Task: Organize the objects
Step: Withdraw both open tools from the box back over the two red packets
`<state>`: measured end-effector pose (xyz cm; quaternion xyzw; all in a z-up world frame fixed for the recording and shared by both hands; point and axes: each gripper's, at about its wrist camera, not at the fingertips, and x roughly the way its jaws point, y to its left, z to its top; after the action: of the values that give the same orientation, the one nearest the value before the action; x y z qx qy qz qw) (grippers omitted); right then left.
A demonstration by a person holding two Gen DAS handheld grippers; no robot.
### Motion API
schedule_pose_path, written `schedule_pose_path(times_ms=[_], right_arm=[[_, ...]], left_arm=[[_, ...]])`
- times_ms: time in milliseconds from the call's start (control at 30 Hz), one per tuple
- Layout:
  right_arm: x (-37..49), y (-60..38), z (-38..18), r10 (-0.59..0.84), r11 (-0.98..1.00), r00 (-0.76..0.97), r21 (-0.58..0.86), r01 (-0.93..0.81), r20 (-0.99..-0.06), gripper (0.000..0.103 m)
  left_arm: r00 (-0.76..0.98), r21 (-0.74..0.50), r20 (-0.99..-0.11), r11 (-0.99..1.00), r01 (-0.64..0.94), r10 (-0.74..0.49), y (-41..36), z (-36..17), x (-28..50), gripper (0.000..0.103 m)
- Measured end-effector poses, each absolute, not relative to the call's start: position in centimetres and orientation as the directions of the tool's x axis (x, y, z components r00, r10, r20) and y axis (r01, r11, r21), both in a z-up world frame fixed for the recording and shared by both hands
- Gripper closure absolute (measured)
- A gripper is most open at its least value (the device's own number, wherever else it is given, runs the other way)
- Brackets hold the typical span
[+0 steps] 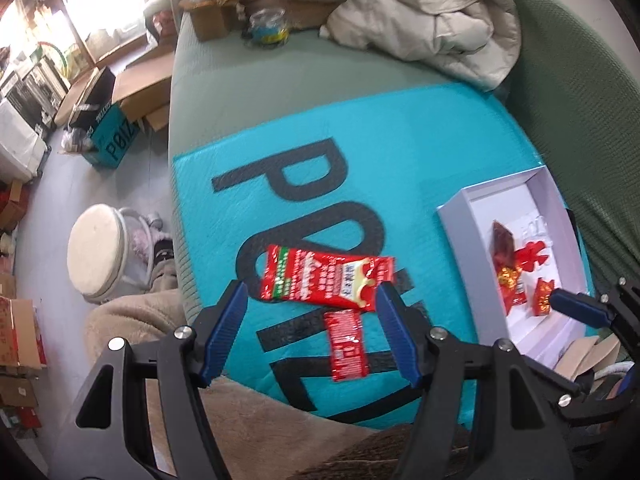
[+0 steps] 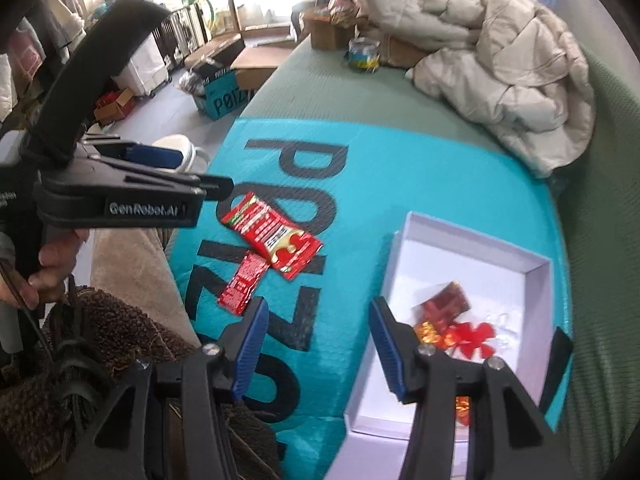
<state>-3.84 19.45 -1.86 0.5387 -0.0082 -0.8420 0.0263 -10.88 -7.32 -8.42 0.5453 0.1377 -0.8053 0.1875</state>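
Observation:
Two red snack packets lie on a teal mailer bag (image 1: pixel 360 140) spread over a green sofa. My left gripper (image 1: pixel 312 292) hovers open above them, its blue pads either side of the large packet (image 1: pixel 326 280). The small packet (image 1: pixel 346 344) lies between the fingers, lower down, and nothing is gripped. The right wrist view shows both packets (image 2: pixel 276 236) (image 2: pixel 242 286) left of my right gripper (image 2: pixel 318 308). That gripper is open and empty over the bag, beside the white box (image 2: pixel 472 236). The box holds wrapped red sweets (image 2: pixel 444 300) and a red bow (image 2: pixel 472 334).
A cream puffy jacket (image 1: pixel 432 12) is heaped at the sofa's far end, near a glass jar (image 1: pixel 268 26) and a cardboard box (image 1: pixel 208 20). A round stool (image 1: pixel 94 256) and a teal carton (image 1: pixel 116 140) stand on the floor to the left. A hand (image 2: pixel 52 260) holds the left gripper.

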Motion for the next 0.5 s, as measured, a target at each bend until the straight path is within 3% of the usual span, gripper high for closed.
schedule_pose_path(times_ms=[500], right_arm=[[-8.1,16.1,-7.8,-0.172,-0.984,-0.283,0.155,0.083,-0.943,0.050]], left_arm=[[-0.239,-0.045,-0.967,-0.874,0.484,-0.083,-10.7,-13.4,-9.5,0.038]])
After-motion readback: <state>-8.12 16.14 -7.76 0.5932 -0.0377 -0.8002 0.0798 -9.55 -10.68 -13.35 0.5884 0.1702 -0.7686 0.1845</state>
